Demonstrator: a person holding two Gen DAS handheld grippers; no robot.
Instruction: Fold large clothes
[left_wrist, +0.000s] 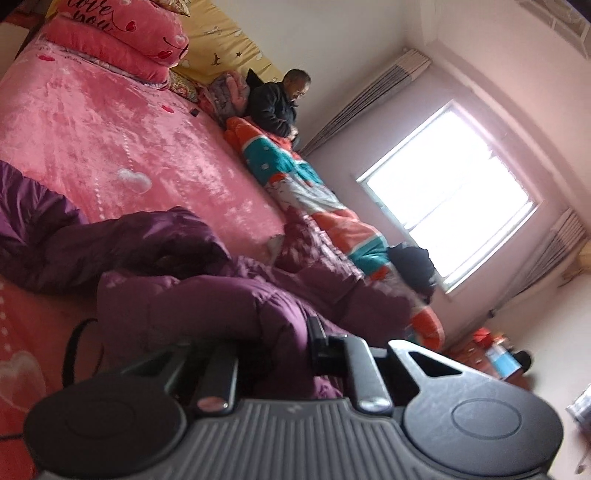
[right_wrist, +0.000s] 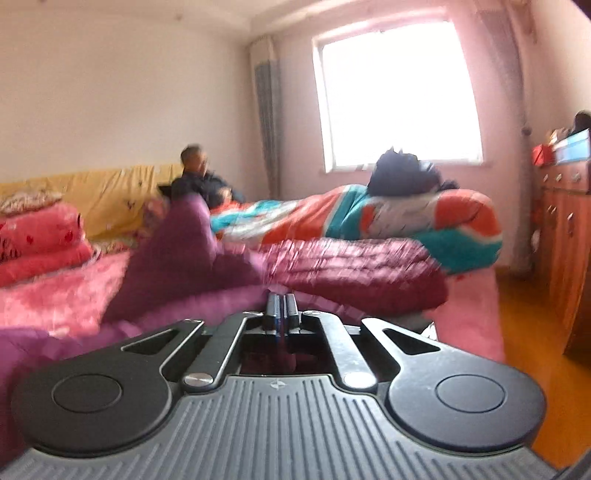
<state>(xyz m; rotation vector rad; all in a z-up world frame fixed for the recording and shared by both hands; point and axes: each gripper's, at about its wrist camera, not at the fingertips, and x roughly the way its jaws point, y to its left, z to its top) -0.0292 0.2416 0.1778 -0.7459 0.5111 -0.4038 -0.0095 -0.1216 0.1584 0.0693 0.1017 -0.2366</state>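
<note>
1. Both black two-finger grippers are seen from behind. The right gripper (right_wrist: 281, 310) has its jaws pressed together; purple fabric lies right at the tips, but whether any is caught between them cannot be told.
2. The left gripper (left_wrist: 295, 339) is nearly closed, its jaws buried in a fold of the padded purple quilted coat (left_wrist: 207, 295), which appears to be pinched there.
3. The coat is spread crumpled over the near side of the pink plush bedspread (left_wrist: 122, 129), with one part raised into a peak in the right wrist view.
4. Beyond it, a maroon quilted garment (right_wrist: 351, 266) lies against an orange, teal and white patterned quilt (right_wrist: 388, 218), with a dark bundle on top.
5. A seated person in a dark jacket (right_wrist: 201, 181) is at the far side of the bed, under a bright window (right_wrist: 399, 103).
6. Judged risks: slippery padded fabric could slide out of a shallow pinch on lifting; the maroon garment could be dragged along, since it touches the coat; uneven pulling could bunch the fold.
</note>
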